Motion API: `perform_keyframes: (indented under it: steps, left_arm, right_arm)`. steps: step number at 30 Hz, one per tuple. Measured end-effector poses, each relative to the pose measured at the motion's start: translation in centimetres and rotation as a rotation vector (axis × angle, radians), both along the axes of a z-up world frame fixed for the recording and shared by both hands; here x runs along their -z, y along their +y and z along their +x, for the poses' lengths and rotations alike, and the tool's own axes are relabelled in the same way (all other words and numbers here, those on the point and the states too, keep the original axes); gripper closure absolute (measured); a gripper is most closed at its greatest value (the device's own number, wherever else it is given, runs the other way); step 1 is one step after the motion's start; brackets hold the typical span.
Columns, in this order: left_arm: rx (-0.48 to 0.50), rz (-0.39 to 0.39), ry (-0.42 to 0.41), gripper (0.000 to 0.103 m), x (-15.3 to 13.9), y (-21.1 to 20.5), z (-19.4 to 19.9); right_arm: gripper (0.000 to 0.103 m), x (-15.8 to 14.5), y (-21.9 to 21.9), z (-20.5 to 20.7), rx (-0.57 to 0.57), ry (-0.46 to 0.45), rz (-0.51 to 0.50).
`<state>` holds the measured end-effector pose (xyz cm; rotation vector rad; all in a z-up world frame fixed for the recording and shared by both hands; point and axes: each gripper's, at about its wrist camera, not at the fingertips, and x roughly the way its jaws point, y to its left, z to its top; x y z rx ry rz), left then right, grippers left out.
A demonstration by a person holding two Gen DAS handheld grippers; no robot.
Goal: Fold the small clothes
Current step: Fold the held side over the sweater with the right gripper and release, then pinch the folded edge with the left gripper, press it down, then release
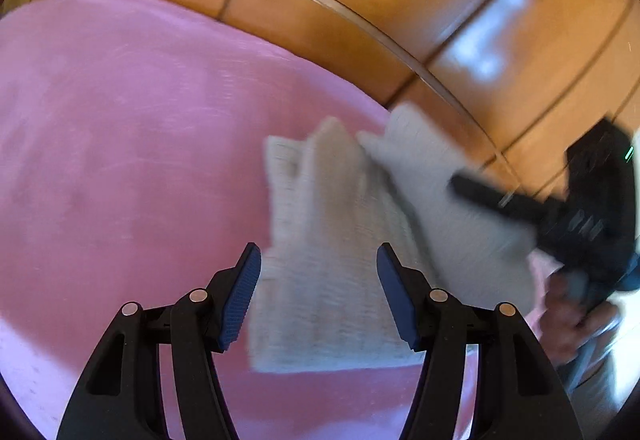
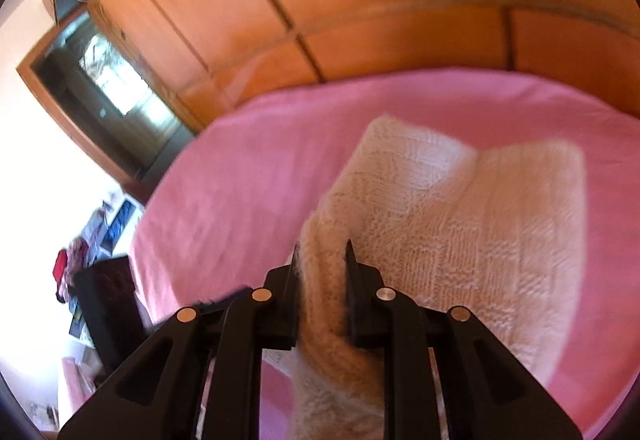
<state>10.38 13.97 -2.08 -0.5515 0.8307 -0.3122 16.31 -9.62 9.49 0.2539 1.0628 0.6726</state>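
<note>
I see a small cream knitted garment (image 2: 460, 232), thick and chunky, with a block pattern of ribbed squares across its body. From the right wrist camera it looks warm off-white; from the left wrist camera the same knit (image 1: 332, 280) reads greyer and is smeared by motion blur. It lies on a pink bed cover (image 2: 248, 168), partly flat and partly lifted, with two soft rounded corners standing up at its far edge and a crease running between them.

My right claw (image 2: 322, 256) is clamped on a rolled, fuzzy edge of the knit. The fabric bunches between the two black fingers (image 2: 352, 280) and spills down below them, while the rest of the garment spreads away ahead and to the right of the claw. In the left wrist view the right claw (image 1: 516, 204) shows as a dark blurred shape at the right, touching the raised flap of the garment, with the hand (image 1: 576, 316) holding it below.

My left claw (image 1: 319, 292) stands wide, gripping nothing. Its blue-padded fingers (image 1: 240, 300) sit on either side of the near part of the knit, which lies on the bed cover (image 1: 120, 160) beyond them; I cannot tell whether the pads touch the fabric. Behind the bed stands a wooden panelled wardrobe (image 2: 360, 0).
</note>
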Motion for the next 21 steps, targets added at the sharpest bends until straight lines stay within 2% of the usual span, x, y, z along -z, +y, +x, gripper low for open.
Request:
perform_keyframes:
  steps: [2,4,6,7,10,11,12,15,18,21]
  left_arm:
    - [-0.011,-0.041,0.010,0.044,0.2,1.1,-0.2]
    - [-0.014,-0.071,0.014,0.044,0.2,1.5,-0.3]
    - [-0.004,-0.097,0.008,0.044,0.1,1.7,-0.2]
    - [0.003,-0.108,0.005,0.044,-0.2,1.7,-0.2]
    - [0.043,-0.154,-0.007,0.043,-1.0,1.4,-0.1]
    - [0.056,-0.176,-0.014,0.037,-1.3,1.4,-0.2]
    - [0.068,-0.206,-0.025,0.033,-1.8,1.1,-0.3]
    - [0.110,-0.255,-0.028,0.028,-2.7,0.3,0.1]
    - [0.148,-0.251,0.026,0.026,-2.9,-1.3,1.6]
    - [0.213,-0.261,0.088,0.020,-2.6,-3.5,3.3]
  right_arm:
    - [0.082,1.5,1.2,-0.6,-0.040,0.019,-0.009]
    - [0.079,1.7,1.2,-1.4,-0.081,0.016,0.052]
    - [0.052,1.0,-0.1,-2.2,-0.082,0.003,0.110]
    - [0.044,0.2,-1.5,-2.9,-0.063,-0.017,0.147]
    - [0.044,-1.0,-4.4,-4.4,-0.030,-0.064,0.163]
    - [0.043,-1.2,-5.2,-4.9,-0.014,-0.074,0.157]
    - [0.043,-1.2,-6.4,-5.6,0.007,-0.085,0.143]
    - [0.043,-0.9,-9.6,-8.0,0.070,-0.121,0.050]
    - [0.043,0.0,-11.8,-10.3,0.101,-0.132,-0.021]
    - [0.043,0.8,-11.6,-12.0,0.105,-0.182,-0.133]
